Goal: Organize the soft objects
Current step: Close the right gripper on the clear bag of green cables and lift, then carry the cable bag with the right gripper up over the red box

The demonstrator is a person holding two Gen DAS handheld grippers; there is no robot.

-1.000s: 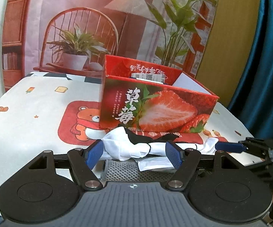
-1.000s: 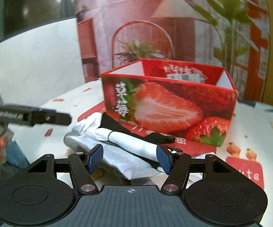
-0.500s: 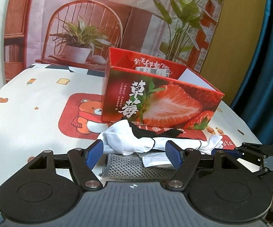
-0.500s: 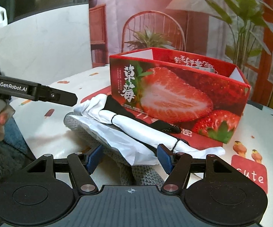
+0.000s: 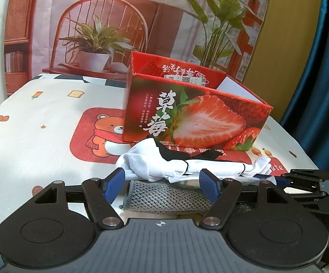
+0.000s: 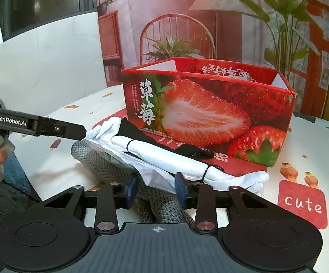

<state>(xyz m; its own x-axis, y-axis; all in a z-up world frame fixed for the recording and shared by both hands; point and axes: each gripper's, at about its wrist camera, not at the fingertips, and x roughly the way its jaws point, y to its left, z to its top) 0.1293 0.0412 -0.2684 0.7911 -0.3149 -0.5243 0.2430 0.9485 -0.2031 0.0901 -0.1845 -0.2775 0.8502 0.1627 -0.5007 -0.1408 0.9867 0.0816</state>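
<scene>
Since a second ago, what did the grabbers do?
The right hand-held gripper narrowed its jaws around the grey knit cloth at the near edge of the pile. The left hand-held gripper stayed open. The strawberry box and white cloth stayed put.

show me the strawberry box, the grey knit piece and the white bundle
strawberry box (image 5: 194, 122), left wrist view, on its printed front wall
grey knit piece (image 5: 164, 198), left wrist view, on the flat knit surface between the tool's fingers
white bundle (image 6: 169, 157), right wrist view, on its middle section between the two black ties
</scene>
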